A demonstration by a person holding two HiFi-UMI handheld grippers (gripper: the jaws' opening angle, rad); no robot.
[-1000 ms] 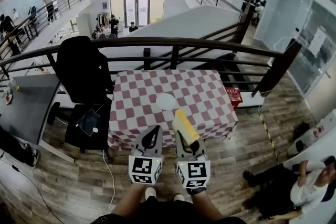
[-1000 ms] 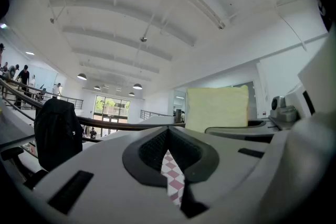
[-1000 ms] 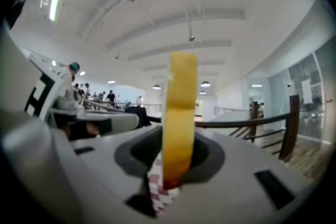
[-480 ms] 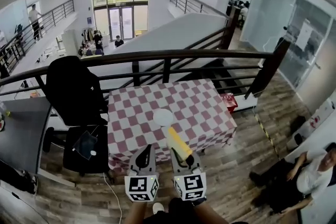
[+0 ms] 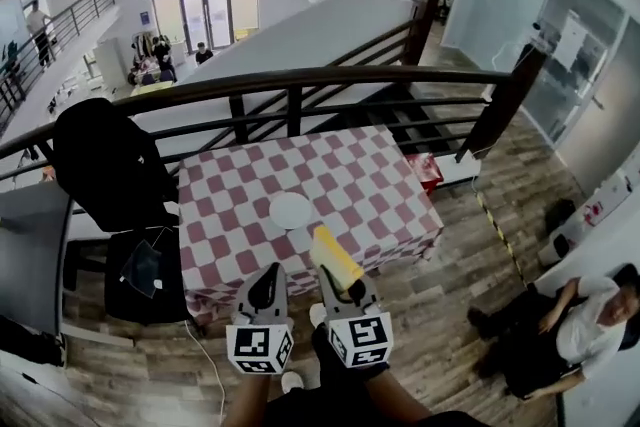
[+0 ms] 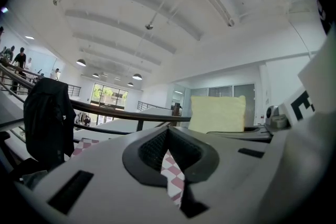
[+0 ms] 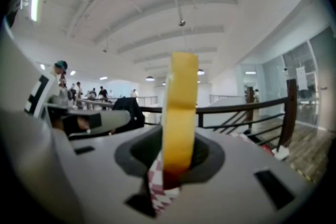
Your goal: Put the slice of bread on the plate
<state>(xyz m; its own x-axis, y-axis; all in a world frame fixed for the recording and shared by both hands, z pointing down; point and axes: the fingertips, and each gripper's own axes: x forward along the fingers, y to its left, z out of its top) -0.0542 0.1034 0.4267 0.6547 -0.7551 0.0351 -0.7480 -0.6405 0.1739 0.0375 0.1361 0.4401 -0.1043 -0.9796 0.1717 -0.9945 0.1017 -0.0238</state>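
Right gripper (image 5: 346, 281) fingers clamp the slice of bread (image 5: 334, 255) on edge. Left gripper (image 5: 263, 287) fingers together, empty. Plate (image 5: 291, 210) on table (image 5: 375, 183).

An office building's mezzanine, shown by railing (image 5: 300, 80), glass doors (image 5: 205, 13), glass-walled rooms (image 5: 500, 0).

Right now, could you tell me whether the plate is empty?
Empty: the plate shows bare white, while the bread is held in the right gripper.
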